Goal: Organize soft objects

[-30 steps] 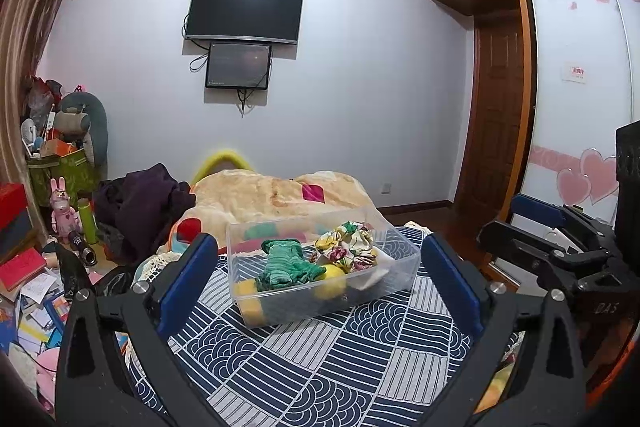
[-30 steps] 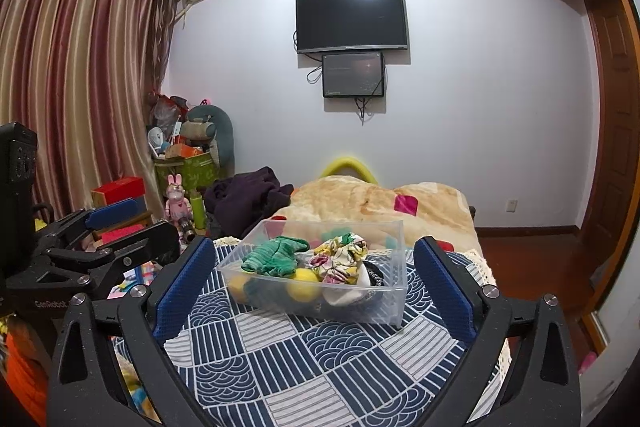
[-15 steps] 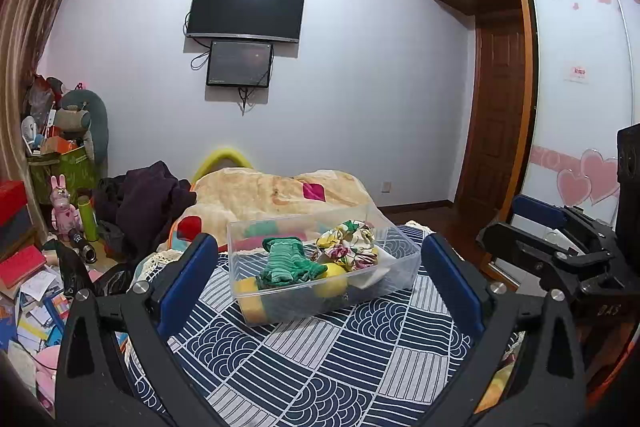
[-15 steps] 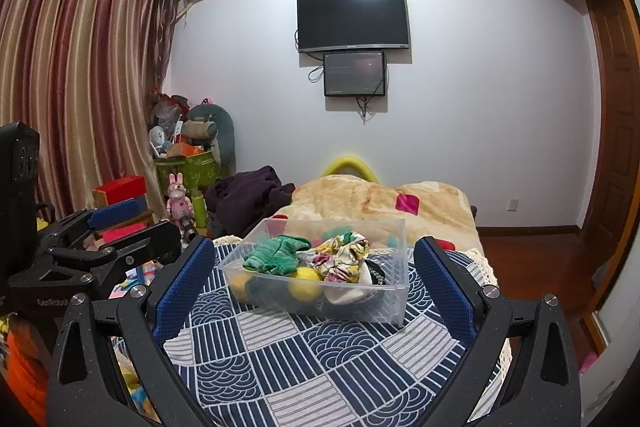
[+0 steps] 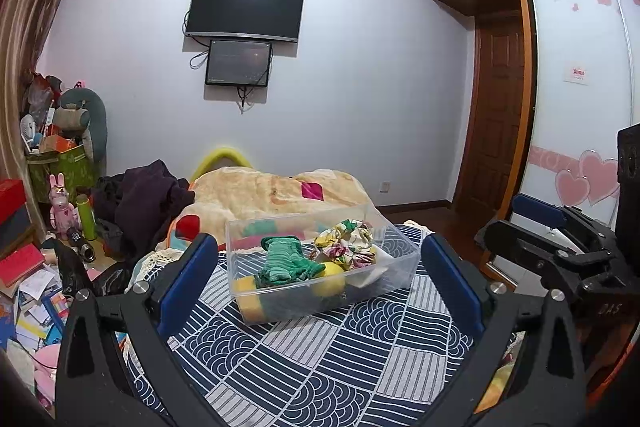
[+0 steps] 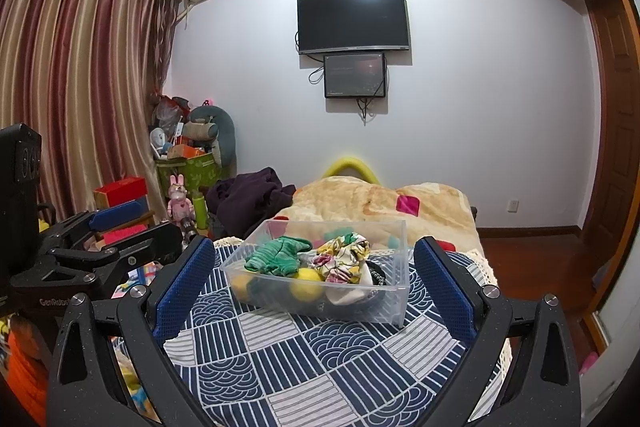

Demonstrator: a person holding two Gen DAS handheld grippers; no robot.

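Clear plastic bin point(image 5: 400, 259) sits on patterned bedspread point(image 5: 320, 355). Inside: green knit cloth point(image 5: 286, 261) on top, floral fabric point(image 5: 352, 247) beside it, yellow balls point(image 6: 306, 285) underneath.

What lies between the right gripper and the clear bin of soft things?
Only bare patterned bedspread separates the right gripper, jaws wide open, from the clear bin; the right wrist view shows this.

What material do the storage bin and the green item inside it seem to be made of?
The storage bin looks like clear, glossy rigid plastic: its contents show through the walls. The green item looks like soft ribbed knit fabric, matte, lying crumpled; possibly a glove or sock.
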